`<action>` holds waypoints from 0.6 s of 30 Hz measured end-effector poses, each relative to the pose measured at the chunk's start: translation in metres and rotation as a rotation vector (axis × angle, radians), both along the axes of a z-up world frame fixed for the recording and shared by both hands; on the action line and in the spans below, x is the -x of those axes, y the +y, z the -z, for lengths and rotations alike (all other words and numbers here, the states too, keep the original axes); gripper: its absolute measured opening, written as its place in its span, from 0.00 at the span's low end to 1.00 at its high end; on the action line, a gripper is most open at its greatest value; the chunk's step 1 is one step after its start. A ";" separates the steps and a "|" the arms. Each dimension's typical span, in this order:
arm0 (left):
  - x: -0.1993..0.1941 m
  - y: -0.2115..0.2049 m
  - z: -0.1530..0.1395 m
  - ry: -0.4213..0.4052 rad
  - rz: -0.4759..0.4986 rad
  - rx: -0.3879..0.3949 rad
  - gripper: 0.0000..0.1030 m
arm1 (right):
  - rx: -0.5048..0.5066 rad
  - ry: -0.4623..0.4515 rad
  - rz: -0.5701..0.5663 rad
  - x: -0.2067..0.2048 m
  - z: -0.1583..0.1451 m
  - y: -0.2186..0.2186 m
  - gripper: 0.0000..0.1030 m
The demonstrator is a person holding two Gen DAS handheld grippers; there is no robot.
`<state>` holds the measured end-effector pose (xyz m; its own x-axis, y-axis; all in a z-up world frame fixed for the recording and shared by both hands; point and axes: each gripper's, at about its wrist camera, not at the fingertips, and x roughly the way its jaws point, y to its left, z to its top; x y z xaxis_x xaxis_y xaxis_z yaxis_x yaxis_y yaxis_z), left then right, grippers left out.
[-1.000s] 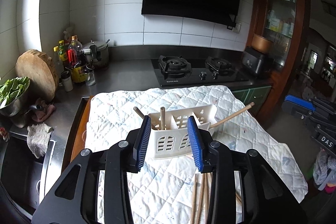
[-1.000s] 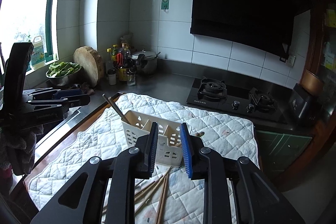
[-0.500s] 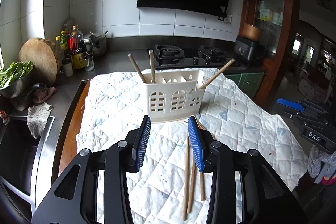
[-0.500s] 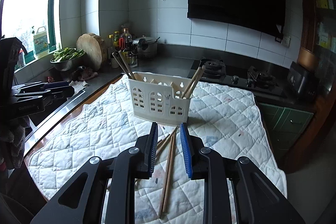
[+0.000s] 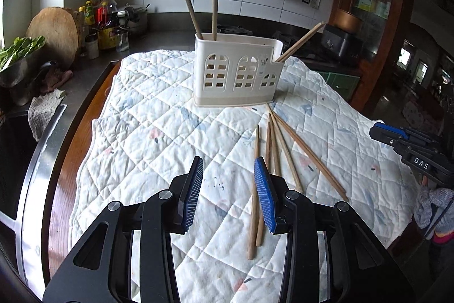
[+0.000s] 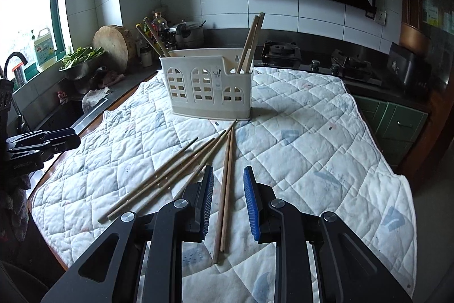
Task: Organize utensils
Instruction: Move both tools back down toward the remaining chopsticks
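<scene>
Dropping both grippers toward the quilted cloth, I now look across at the white utensil holder from low down, where a second ago I looked down into it from above. Both hands have come down and back, nearer to me.

My left gripper stands partly open with nothing between its jaws; its right pad sits over the near ends of the leftmost loose chopsticks, but I cannot tell whether it touches them.

My right gripper is narrower, its jaws straddling the rightmost pair of chopsticks without pressing on them, so it holds nothing either. Neither opening has changed over that second.

Five or six chopsticks lie fanned on the cloth, just in front of the holder, tips gathered near its right corner. A few more already stand inside it: two at the left end, at least one leaning out of the low right compartment.

I judge the descent sets up the next pickup, with the right gripper better lined up. Thin sticks on soft cloth may roll as the jaws close.
</scene>
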<state>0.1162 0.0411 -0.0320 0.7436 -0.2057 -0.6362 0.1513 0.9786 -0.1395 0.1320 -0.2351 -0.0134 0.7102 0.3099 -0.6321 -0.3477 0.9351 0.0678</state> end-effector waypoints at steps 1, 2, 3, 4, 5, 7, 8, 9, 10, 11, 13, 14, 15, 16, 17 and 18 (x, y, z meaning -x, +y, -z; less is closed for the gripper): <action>0.001 0.001 0.004 0.008 -0.003 0.003 0.37 | 0.002 0.010 -0.002 -0.001 0.004 0.000 0.21; 0.002 0.002 0.008 0.015 -0.004 0.006 0.37 | 0.008 0.018 -0.002 -0.002 0.008 0.001 0.21; 0.002 0.002 0.011 0.024 -0.006 0.009 0.37 | 0.012 0.025 -0.002 -0.003 0.012 0.002 0.21; 0.003 0.003 0.015 0.031 -0.005 0.012 0.37 | 0.013 0.035 -0.002 -0.004 0.016 0.002 0.21; 0.003 0.003 0.018 0.039 -0.006 0.012 0.37 | 0.011 0.048 -0.002 -0.006 0.021 0.001 0.21; 0.004 0.004 0.024 0.054 -0.006 0.013 0.37 | 0.008 0.071 0.001 -0.010 0.029 0.000 0.21; 0.004 0.004 0.028 0.062 -0.005 0.016 0.37 | 0.009 0.083 0.001 -0.011 0.033 0.000 0.21; 0.004 0.004 0.031 0.069 -0.005 0.019 0.37 | 0.008 0.096 0.000 -0.012 0.038 0.000 0.21; 0.004 0.004 0.033 0.075 -0.004 0.022 0.37 | 0.005 0.109 -0.002 -0.013 0.042 0.000 0.21; 0.005 0.003 0.036 0.081 -0.004 0.025 0.37 | 0.007 0.121 -0.003 -0.014 0.047 0.001 0.21; 0.005 0.002 0.041 0.093 0.002 0.035 0.37 | 0.013 0.141 -0.005 -0.016 0.055 0.002 0.21; 0.005 0.001 0.043 0.099 0.006 0.037 0.37 | 0.011 0.153 -0.006 -0.018 0.059 0.002 0.21; 0.006 0.000 0.045 0.103 0.011 0.037 0.37 | 0.006 0.166 -0.005 -0.019 0.063 0.001 0.21; 0.006 -0.001 0.047 0.107 0.016 0.037 0.37 | 0.004 0.178 -0.003 -0.021 0.067 0.001 0.21; 0.007 -0.003 0.049 0.111 0.022 0.036 0.37 | 0.005 0.188 0.000 -0.022 0.070 0.000 0.20; 0.008 -0.004 0.050 0.114 0.026 0.035 0.37 | 0.005 0.196 0.002 -0.023 0.074 0.000 0.20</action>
